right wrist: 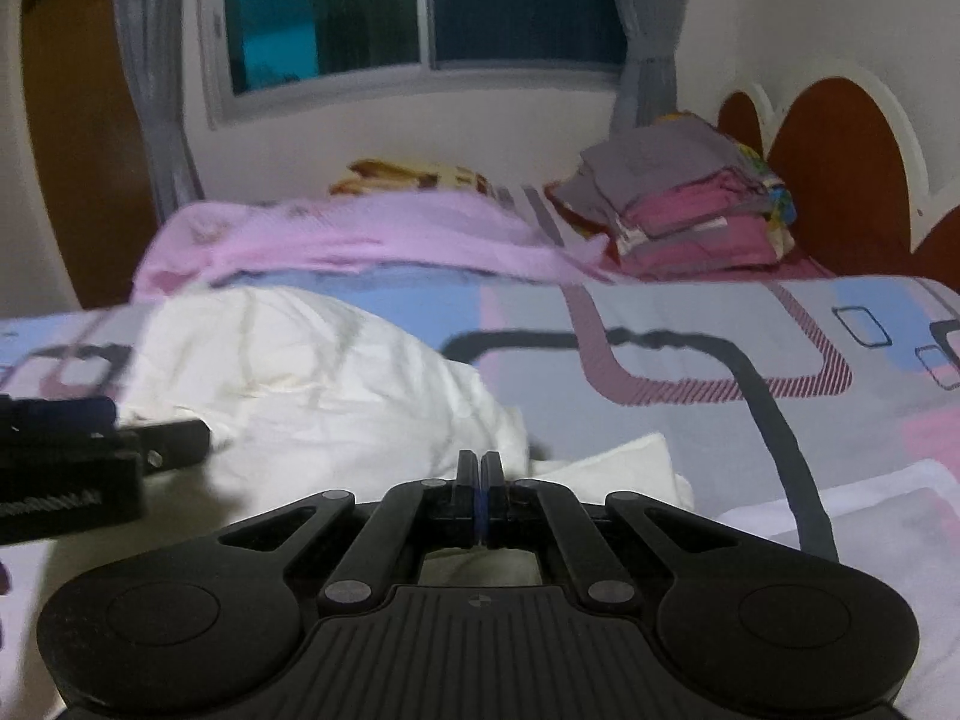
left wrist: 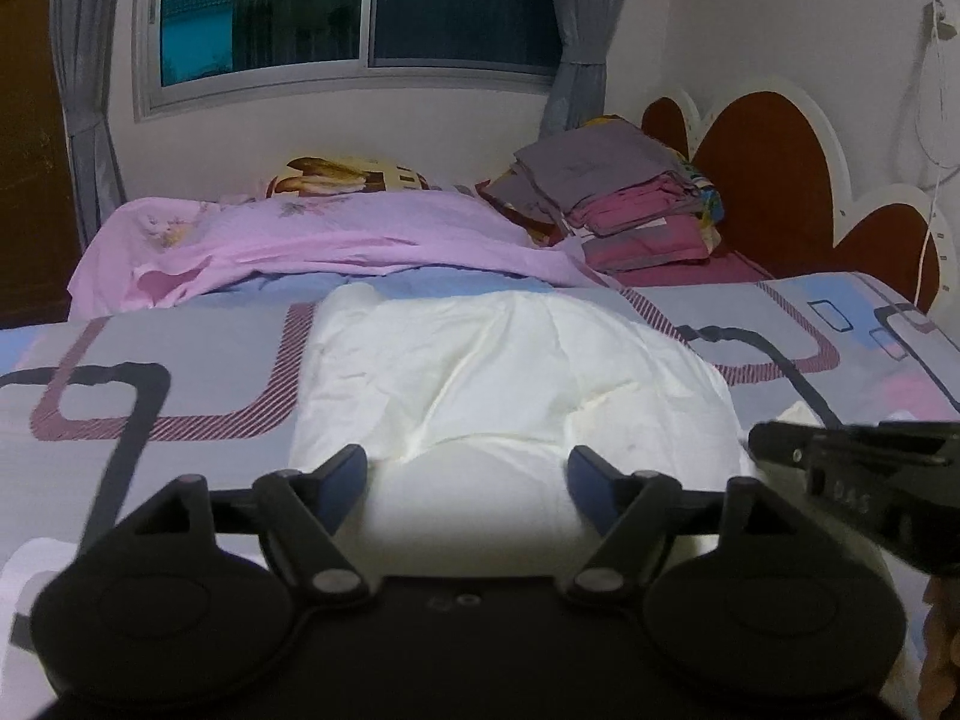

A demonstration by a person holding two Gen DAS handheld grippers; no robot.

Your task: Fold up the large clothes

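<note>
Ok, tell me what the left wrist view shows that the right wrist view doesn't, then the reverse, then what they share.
Only the left wrist view: the left gripper from behind, fingers wide apart over the white garment, and a white cable hanging on the wall.

Only the right wrist view: the right gripper from behind, fingers pressed together, and a white corner of cloth lying beside the garment.

Both: the white garment on the patterned bedspread, the pink sheet, the stack of folded clothes, the window, curtains, headboard.

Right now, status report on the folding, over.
Left claw open over white garment. Right claw shut; whether it pinches cloth, unclear. Pink sheet lies beyond, nothing blocking.
</note>
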